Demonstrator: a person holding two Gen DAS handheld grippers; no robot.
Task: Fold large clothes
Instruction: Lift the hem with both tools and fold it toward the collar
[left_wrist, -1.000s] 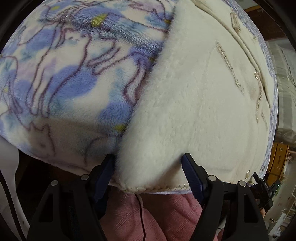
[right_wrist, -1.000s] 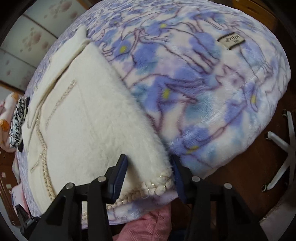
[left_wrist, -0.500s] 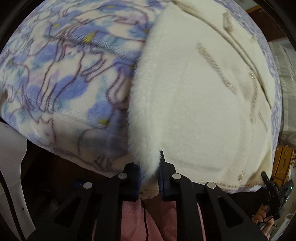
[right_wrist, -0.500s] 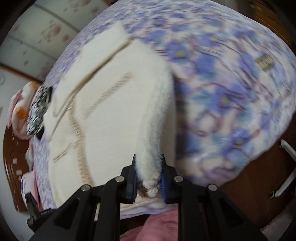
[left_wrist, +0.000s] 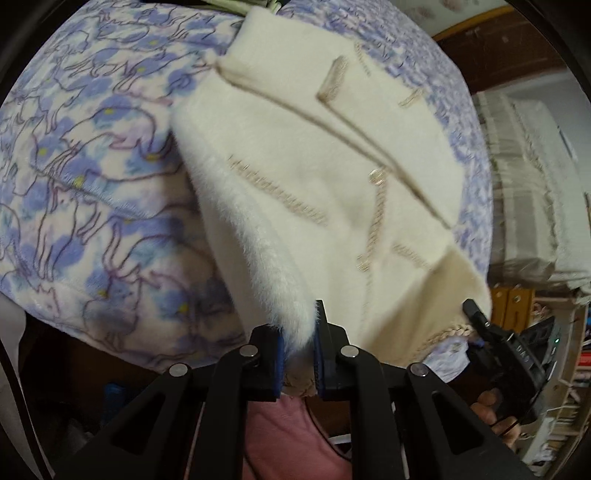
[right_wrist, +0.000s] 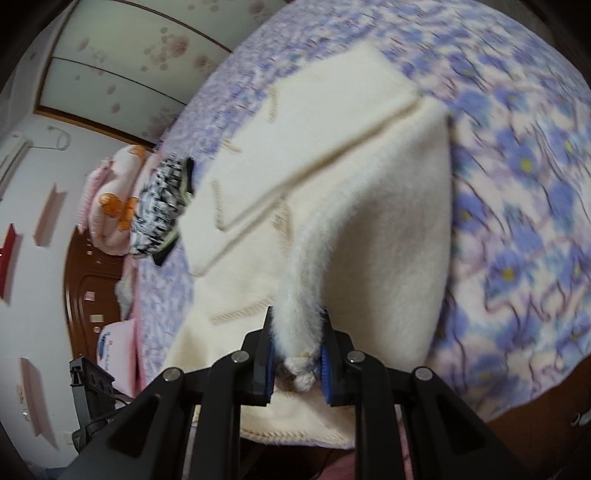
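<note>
Cream fuzzy coat (left_wrist: 332, 166), near hem corners lifted off blanket

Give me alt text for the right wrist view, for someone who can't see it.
The right gripper has its jaws shut on the braided hem corner of a cream fleece garment, lifting it off a purple floral blanket. A folded black-and-white garment and pink bedding lie further left, near a wooden headboard.
</note>
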